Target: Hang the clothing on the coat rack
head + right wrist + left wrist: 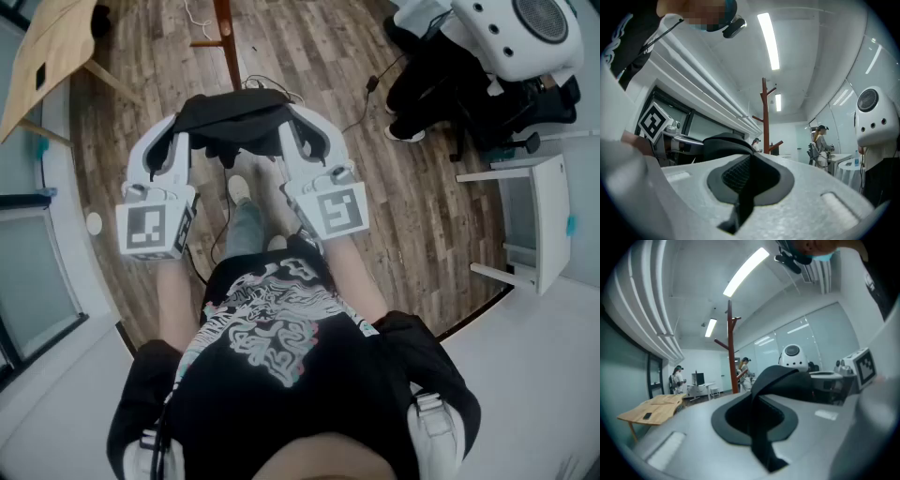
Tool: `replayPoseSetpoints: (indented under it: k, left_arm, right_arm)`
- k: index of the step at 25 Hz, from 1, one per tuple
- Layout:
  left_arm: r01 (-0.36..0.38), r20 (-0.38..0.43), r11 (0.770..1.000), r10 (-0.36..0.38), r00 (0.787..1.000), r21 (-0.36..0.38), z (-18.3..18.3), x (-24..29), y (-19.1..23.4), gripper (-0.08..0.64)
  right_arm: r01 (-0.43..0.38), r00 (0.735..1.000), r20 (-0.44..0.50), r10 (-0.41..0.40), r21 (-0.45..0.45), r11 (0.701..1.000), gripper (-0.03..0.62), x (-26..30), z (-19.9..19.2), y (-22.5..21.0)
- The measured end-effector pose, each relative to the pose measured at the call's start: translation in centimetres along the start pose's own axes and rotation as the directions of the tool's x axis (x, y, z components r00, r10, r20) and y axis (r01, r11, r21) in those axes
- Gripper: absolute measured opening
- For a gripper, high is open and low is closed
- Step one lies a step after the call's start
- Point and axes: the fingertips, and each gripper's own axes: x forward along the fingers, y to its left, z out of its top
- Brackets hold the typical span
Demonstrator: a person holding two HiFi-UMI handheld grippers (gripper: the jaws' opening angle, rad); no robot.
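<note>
A black garment (234,117) hangs stretched between my two grippers over the wooden floor. My left gripper (181,127) is shut on its left end and my right gripper (292,120) is shut on its right end. In the left gripper view a black strip of the garment (761,427) is pinched in the closed jaws, and the cloth arches off to the right. In the right gripper view the garment (744,187) is likewise clamped, with its bulk (724,143) to the left. The red-brown coat rack (225,37) stands just beyond the garment, upright ahead in both gripper views (730,348) (765,117).
A light wooden table (47,47) stands at the far left. At the right are a white stool (544,216) and a white robot (525,33). Cables trail on the floor (375,84). People stand in the background (677,378) (819,145).
</note>
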Motion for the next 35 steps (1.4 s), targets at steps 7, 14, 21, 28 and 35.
replayPoseSetpoints:
  k: [7,14,21,28,35]
  left_arm:
    - [-0.041,0.049,0.999,0.041,0.998,0.010,3.8,-6.1,-4.1,0.002]
    - [-0.049,0.082,0.999,0.048,0.995,0.005,5.1,-9.8,-4.8,0.002]
    - [-0.069,0.087,0.998,0.068,0.994,0.011,4.9,-11.6,-5.0,0.002]
    - [-0.083,0.074,0.996,0.081,0.994,0.020,4.7,-12.2,-5.3,0.002]
    - [-0.041,0.027,0.997,0.043,0.999,-0.070,2.2,-10.0,-5.0,0.002]
  right_arm:
    - [0.006,0.999,0.037,-0.008,0.046,0.999,0.006,-7.0,4.0,2.5]
    - [-0.039,0.998,0.060,0.036,0.063,0.997,0.006,-9.7,5.4,6.1]
    - [-0.061,0.998,0.032,0.059,0.068,0.996,0.008,-10.9,4.8,7.7]
    - [-0.067,0.998,0.021,0.066,0.062,0.996,0.008,-11.2,4.3,6.9]
    - [-0.023,0.999,-0.041,0.026,0.080,0.997,0.008,-9.2,2.3,4.7]
